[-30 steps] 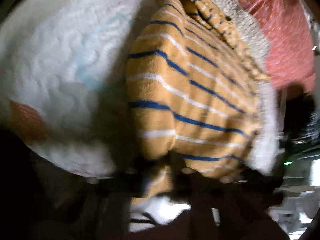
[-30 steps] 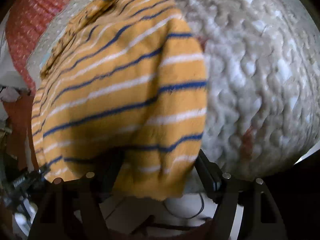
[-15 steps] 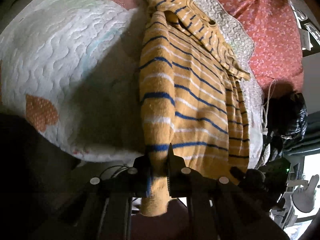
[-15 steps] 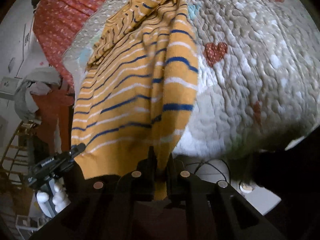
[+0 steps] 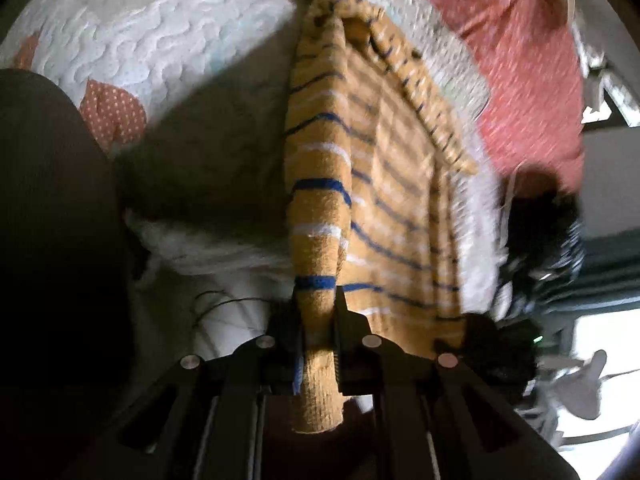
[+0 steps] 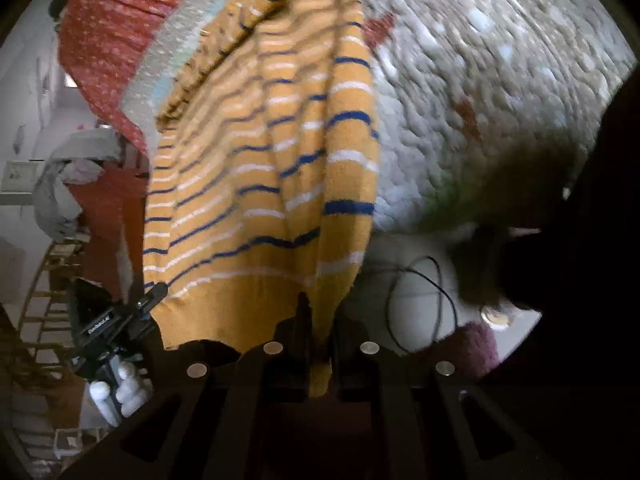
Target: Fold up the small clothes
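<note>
Lifting farther off the quilted bed than a moment ago, the left tongs and right tongs are each clenching a hem corner of the striped sweater, its long axis stretching away toward the collar resting on the bed.

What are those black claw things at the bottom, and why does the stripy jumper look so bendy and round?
Those claws are grippers, tongs a person squeezes, one in each hand. Each carries a small wide-eyed camera that bends everything round. One picture looks along the left gripper, the other along the right gripper. Both are pinched shut on the bottom edge of the jumper, yellow with blue and white stripes. Its top end lies on a bumpy white quilt, beside a red cloth. In the right picture you can see the other gripper too.
</note>
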`<state>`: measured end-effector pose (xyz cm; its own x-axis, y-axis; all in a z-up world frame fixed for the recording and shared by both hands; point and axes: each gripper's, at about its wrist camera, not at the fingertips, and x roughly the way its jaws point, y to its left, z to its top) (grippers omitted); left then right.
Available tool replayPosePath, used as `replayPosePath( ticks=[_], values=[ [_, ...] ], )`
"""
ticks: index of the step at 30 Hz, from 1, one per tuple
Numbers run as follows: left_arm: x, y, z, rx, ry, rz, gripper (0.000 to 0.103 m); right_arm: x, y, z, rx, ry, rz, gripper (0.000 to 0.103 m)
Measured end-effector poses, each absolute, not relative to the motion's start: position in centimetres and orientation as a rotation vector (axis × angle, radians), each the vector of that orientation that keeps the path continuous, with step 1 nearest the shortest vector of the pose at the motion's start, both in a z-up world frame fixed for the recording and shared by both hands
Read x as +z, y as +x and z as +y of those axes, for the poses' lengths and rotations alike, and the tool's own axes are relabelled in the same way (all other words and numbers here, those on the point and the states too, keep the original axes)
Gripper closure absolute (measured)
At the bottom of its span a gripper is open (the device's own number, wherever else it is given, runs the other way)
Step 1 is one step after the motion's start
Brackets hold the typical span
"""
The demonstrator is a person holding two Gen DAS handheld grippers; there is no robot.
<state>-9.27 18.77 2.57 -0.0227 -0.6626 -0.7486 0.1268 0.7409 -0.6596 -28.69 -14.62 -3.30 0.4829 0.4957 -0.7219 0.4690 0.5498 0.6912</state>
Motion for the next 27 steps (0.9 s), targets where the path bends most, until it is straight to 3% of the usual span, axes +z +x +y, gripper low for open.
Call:
replayPosePath(
  ticks=[7, 14, 24, 26, 27],
  values=[
    [6.5, -5.3, 17.0, -0.695, -0.472, 1.390, 0.092, 1.3, -23.2, -15.9, 0.094, 0.978, 1.011, 0.095],
    [9.0, 3.5, 12.0, -0.668, -0.463, 1.344, 0.092, 5.5, -13.4, -19.9, 0.110, 0.914, 0.941, 0.095],
    [5.0, 16.8, 3.3, -0.550, -0.381, 1.385, 0.091, -0.1, 0.6, -28.8, -0.110, 1.011, 0.962, 0.092],
    [4.4, 18.3, 3.0, -0.562, -0.446, 1.400, 0.090, -0.9, 1.5, -29.7, -0.145, 1.040, 0.940, 0.085],
    [4.6, 18.6, 2.9, -0.573, -0.461, 1.396, 0.088, -1.2, 1.8, -30.1, -0.153, 1.047, 0.926, 0.071]
  ],
)
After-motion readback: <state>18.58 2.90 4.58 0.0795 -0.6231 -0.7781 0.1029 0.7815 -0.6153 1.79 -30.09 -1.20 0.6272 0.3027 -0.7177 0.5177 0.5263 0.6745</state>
